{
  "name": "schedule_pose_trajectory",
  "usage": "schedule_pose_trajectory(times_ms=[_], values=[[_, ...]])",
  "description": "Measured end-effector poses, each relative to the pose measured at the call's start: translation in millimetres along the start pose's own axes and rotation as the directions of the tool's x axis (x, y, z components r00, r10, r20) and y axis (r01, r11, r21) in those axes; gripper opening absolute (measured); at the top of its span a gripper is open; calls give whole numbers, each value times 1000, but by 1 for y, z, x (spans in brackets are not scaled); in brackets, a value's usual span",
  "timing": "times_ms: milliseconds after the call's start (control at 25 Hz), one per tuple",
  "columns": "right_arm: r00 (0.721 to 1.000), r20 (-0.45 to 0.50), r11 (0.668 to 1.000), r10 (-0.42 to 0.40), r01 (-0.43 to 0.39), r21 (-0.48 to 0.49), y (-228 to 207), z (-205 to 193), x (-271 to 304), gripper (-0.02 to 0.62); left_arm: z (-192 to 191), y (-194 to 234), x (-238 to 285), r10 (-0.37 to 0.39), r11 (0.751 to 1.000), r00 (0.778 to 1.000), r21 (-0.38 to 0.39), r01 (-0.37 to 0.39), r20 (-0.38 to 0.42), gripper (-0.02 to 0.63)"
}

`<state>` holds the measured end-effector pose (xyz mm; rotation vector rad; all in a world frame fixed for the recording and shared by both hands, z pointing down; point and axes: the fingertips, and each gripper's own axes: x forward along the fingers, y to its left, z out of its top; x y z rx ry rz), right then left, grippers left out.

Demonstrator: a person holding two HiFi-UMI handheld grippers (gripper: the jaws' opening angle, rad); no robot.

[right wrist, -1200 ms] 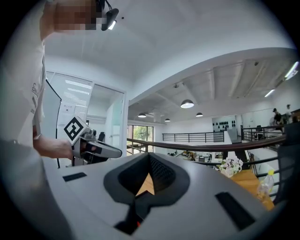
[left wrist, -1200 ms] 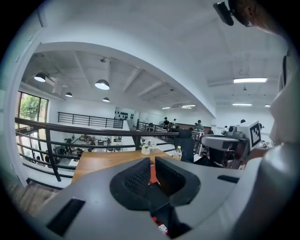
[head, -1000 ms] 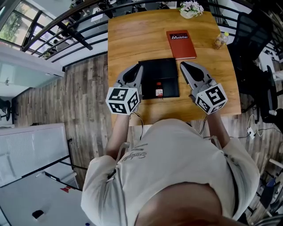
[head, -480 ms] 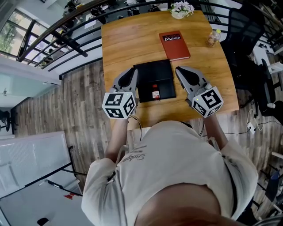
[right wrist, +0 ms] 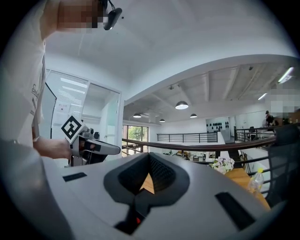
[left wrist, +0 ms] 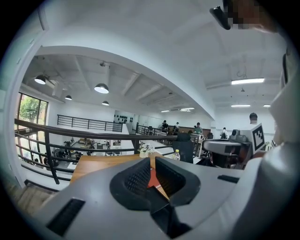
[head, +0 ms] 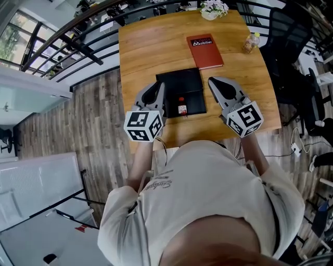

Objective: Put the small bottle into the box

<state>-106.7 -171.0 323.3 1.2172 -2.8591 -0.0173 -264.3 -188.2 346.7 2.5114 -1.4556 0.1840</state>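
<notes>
Now the left gripper (head: 159,87) is held just left of the box (head: 179,83), tipped slightly downward, fingers closed on nothing. The small bottle (head: 182,107) lies inside the box, at its near edge. The right gripper (head: 214,82) is held level just right of the box, fingers together, empty.

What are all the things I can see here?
light wooden table: one, brown, under everything
flat black box: one, black, table's near middle
small red-capped bottle: one, red cap, in the box's near part
red hardcover book: one, red, beyond the box
white pot of flowers: one, white, table's far edge
clear plastic drink bottle: one, yellowish, table's far right corner
black office chair: one, black, right of the table
left gripper: one, grey, left of box, fingers together
right gripper: one, grey, right of box, fingers together
</notes>
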Motion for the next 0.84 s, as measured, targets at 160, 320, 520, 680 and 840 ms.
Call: schedule_pose_trajectory(times_ms=[160,320,520,680,840], values=[[1000,2,1000,-1,1,13,0,-1,-6,-6,2,-4,-3,2,1000,1000,-5,-2,1,41],[1000,-10,1000,-16,16,9,-2,-3,-9,-6,0,-6,-6,8,1000,1000,-9,-8,-3,41],[1000,-14,1000,-5,5,3,-1,-6,-11,-6,-1,1,-10,36,999,999,-39,-36,-2,41],[1000,-10,1000,1,-1,7,-1,-5,-14,-6,-3,1,-12,45,997,999,-55,-45,-3,41],[1000,-7,999,-2,2,34,-4,-8,-18,-6,-4,-2,-11,41,998,999,-54,-41,-6,41]])
